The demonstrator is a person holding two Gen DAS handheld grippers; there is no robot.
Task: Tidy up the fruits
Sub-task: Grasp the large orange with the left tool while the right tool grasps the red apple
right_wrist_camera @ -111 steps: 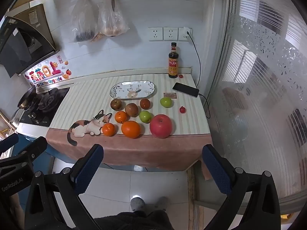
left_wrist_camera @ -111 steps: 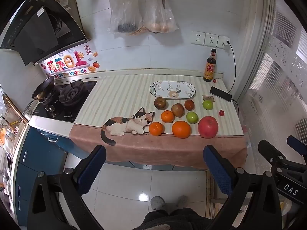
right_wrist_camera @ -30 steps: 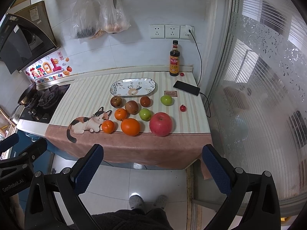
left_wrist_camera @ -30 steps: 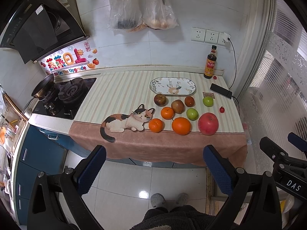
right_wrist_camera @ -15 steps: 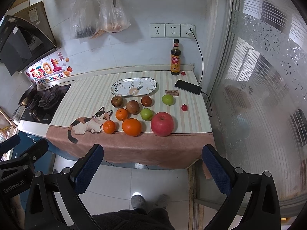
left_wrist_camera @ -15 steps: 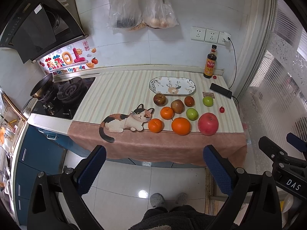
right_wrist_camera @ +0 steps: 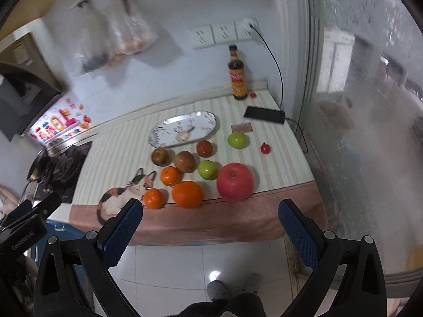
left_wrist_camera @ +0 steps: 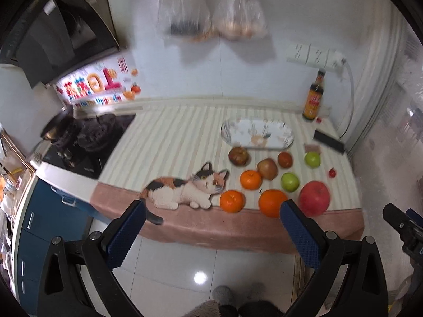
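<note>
Several fruits lie on the striped counter cloth [left_wrist_camera: 171, 142]: a big red apple [left_wrist_camera: 314, 198] [right_wrist_camera: 234, 181], a large orange [left_wrist_camera: 272, 202] [right_wrist_camera: 187, 194], two small oranges [left_wrist_camera: 231, 200] [left_wrist_camera: 250, 179], two green apples [left_wrist_camera: 290, 181] [left_wrist_camera: 312, 159], brown fruits [left_wrist_camera: 267, 168] and a tiny red fruit [right_wrist_camera: 265, 148]. An oval patterned plate [left_wrist_camera: 257, 134] [right_wrist_camera: 183, 129] sits empty behind them. My left gripper [left_wrist_camera: 211, 229] and right gripper [right_wrist_camera: 210, 227] are both open and empty, in front of the counter edge, apart from the fruit.
A sauce bottle [right_wrist_camera: 238, 79] and a plugged-in phone [right_wrist_camera: 264, 115] sit at the back right. A gas stove [left_wrist_camera: 87, 137] with a pan is at the left. Bags hang on the wall [left_wrist_camera: 211, 13]. A glass door [right_wrist_camera: 370, 105] bounds the right. Tiled floor [left_wrist_camera: 201, 277] lies below.
Both grippers have moved toward the counter; the fruits look larger and nearer. The views are blurred by motion. Nothing on the counter has moved.
</note>
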